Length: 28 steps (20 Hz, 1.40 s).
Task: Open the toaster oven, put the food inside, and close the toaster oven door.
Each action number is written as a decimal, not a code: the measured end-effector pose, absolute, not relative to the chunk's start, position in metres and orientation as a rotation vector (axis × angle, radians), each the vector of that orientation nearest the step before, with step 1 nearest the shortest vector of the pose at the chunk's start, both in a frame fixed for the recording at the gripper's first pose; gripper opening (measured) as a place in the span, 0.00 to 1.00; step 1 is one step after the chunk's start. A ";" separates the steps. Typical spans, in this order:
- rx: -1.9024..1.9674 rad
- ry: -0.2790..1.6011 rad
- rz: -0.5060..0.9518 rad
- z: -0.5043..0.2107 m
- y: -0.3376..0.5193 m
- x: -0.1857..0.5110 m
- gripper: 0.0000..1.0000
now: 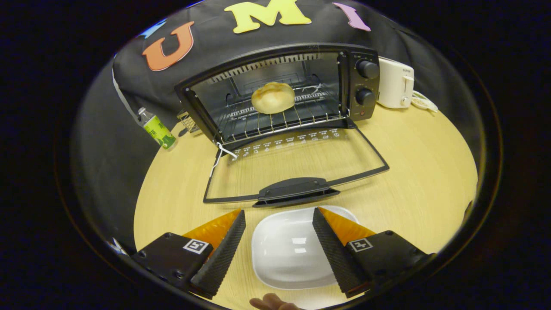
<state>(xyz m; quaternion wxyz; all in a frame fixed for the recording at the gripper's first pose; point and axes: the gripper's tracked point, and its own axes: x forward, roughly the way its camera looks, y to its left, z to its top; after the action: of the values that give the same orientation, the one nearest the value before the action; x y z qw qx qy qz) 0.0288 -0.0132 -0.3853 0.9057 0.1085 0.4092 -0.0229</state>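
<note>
A black toaster oven (280, 94) stands at the back of the wooden table with its glass door (297, 172) folded flat down toward me. A round bread bun (273, 97) rests on the wire rack inside. The door's black handle (297, 191) lies just ahead of my fingers. My gripper (279, 215) is open above an empty white dish (288, 254), which sits between and below the two fingers. Nothing is held.
A white toaster (395, 84) with a coiled cord stands right of the oven. A bottle with a green label (157, 129) stands left of it, next to a small wire rack (188, 122). A fingertip (271, 302) shows below the dish.
</note>
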 end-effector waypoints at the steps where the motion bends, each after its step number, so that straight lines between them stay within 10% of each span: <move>1: 0.237 0.842 -0.058 -0.388 -0.014 0.030 1.00; 28: 0.090 0.439 -0.111 -0.306 -0.017 0.072 1.00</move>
<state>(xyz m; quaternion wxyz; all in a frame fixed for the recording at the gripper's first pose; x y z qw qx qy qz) 0.0719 -0.0170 -0.3055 0.9735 0.0445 0.2175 -0.0550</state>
